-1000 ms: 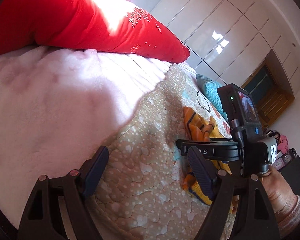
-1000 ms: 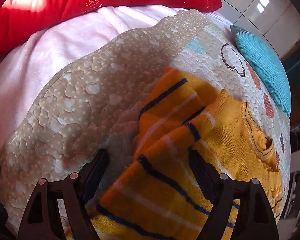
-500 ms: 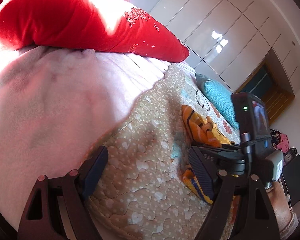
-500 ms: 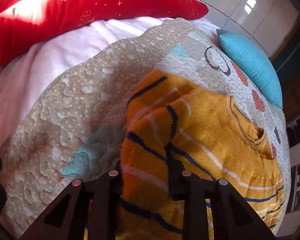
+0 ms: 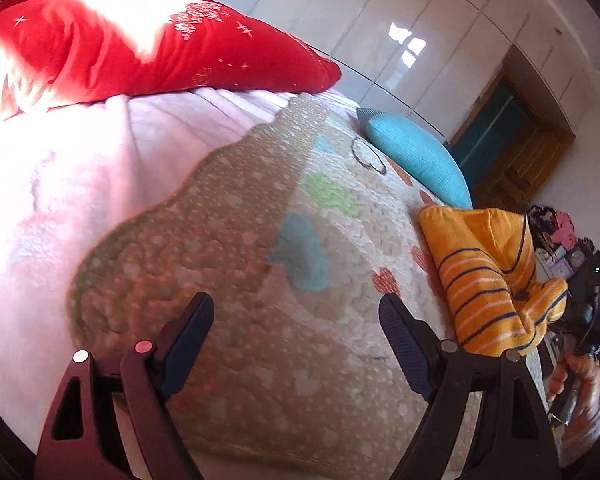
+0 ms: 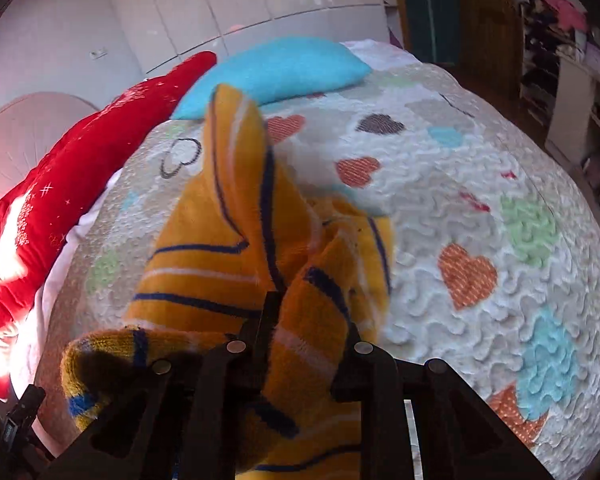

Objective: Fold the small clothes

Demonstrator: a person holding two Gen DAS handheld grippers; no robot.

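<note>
A small orange sweater (image 6: 236,248) with navy and white stripes hangs bunched up, lifted off the quilted bed cover (image 6: 480,208). My right gripper (image 6: 300,320) is shut on the sweater, with fabric draped over both fingers. In the left wrist view the sweater (image 5: 484,276) shows at the right, raised above the cover, and the right gripper (image 5: 584,320) is at its far edge, held by a hand. My left gripper (image 5: 296,324) is open and empty above the quilted cover (image 5: 240,240), well left of the sweater.
A red pillow (image 5: 140,48) lies at the head of the bed on a pink blanket (image 5: 60,184). A turquoise cushion (image 5: 416,152) lies beyond the sweater. White wardrobe doors (image 5: 412,28) and a cluttered shelf (image 6: 560,40) stand past the bed.
My right gripper shut on the sweater, then lifted it off the cover and swung right. My left gripper stayed open and turned toward the middle of the bed.
</note>
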